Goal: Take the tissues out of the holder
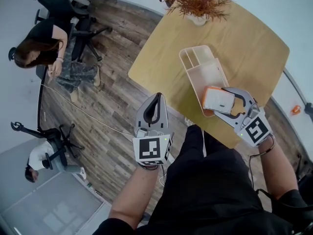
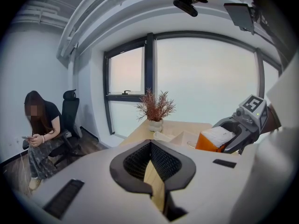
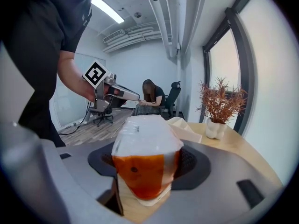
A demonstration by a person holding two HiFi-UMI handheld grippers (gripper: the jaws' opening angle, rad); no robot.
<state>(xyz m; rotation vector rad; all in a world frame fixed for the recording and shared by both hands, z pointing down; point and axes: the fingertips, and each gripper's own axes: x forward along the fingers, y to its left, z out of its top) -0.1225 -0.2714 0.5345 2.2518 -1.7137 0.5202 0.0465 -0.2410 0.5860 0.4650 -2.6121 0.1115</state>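
Head view shows us the pale wooden table (image 1: 254,48) bearing the cream plastic holder tray (image 1: 194,58); at its near end our right gripper (image 3: 148,162) clamps the orange-and-white tissue pack (image 1: 218,100). Our left gripper (image 1: 157,96), pinched closed, holds nothing.

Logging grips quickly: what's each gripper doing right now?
Left gripper: closed, empty.
Right gripper: closed on the orange-and-white plastic-wrapped tissue pack.

Wood-plank floor (image 1: 112,111), office chairs (image 1: 61,4), large windows (image 2: 201,78).
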